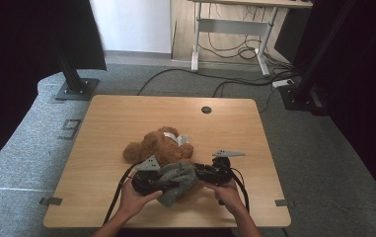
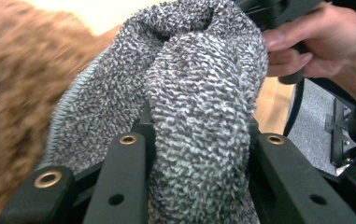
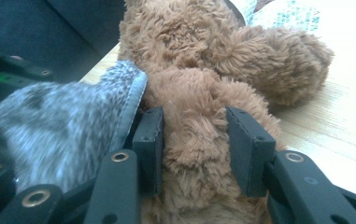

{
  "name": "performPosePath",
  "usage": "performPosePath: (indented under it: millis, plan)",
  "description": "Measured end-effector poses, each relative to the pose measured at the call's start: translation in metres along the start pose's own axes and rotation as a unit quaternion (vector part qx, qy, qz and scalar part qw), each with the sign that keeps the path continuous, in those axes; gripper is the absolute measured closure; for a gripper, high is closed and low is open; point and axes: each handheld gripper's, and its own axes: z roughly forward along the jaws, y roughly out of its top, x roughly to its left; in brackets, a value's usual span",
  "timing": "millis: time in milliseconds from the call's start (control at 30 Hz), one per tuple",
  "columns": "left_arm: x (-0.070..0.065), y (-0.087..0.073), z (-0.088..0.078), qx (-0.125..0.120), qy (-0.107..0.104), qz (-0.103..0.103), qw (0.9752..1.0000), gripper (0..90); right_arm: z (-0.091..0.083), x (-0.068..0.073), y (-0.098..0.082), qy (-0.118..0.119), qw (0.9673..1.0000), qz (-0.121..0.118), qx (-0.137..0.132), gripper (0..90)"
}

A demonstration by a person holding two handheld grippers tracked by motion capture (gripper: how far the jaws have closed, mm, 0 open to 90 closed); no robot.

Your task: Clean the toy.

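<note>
A brown teddy bear [image 1: 158, 143] lies near the middle of the wooden table [image 1: 101, 123]. A grey knitted cloth [image 1: 178, 180] is bunched against its near end. My left gripper [image 1: 165, 181] comes in from the left and is shut on a thick fold of that cloth [image 2: 199, 93], with the bear's fur [image 2: 17, 93] blurred beside it. My right gripper [image 1: 196, 171] comes in from the right, pointing left. Its jaws stand on either side of a furry limb of the bear [image 3: 194, 112] and the pads press into the fur. The cloth's hemmed edge [image 3: 68, 121] lies just left of that limb.
A white patterned tag [image 1: 178, 139] lies at the bear's far side. A round cable hole [image 1: 206, 109] sits near the table's far edge. Beyond the table are a black stand base [image 1: 74, 89], a desk frame [image 1: 230, 27] and cables on the carpet.
</note>
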Motion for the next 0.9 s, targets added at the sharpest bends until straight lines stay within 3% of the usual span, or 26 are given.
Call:
performPosePath:
  millis: [300, 467, 567, 700, 833, 900]
  plan:
    - [0.028, -0.017, -0.013, 0.007, 0.028, -0.034, 0.999, 66.2, -0.003, -0.002, 0.002, 0.012, 0.9999, -0.006, -0.005, 54.9]
    - [0.045, -0.025, -0.014, 0.011, 0.037, -0.058, 0.9976, 66.2, -0.014, -0.007, 0.006, -0.003, 0.9996, -0.01, -0.026, 52.0]
    - [0.05, -0.027, -0.016, 0.012, 0.043, -0.062, 0.9971, 66.2, -0.02, -0.013, 0.007, -0.02, 0.9992, -0.007, -0.034, 49.6]
    - [0.053, -0.028, -0.018, 0.012, 0.045, -0.065, 0.9968, 66.1, -0.018, -0.025, 0.002, -0.047, 0.9986, 0.003, -0.024, 47.8]
    - [0.052, -0.026, -0.022, 0.007, 0.048, -0.064, 0.9968, 66.0, -0.01, -0.03, -0.004, -0.04, 0.9991, 0.01, -0.003, 50.9]
    - [0.051, -0.025, -0.026, 0.002, 0.05, -0.063, 0.9968, 66.0, -0.008, -0.027, -0.005, -0.034, 0.9994, 0.002, 0.003, 53.4]
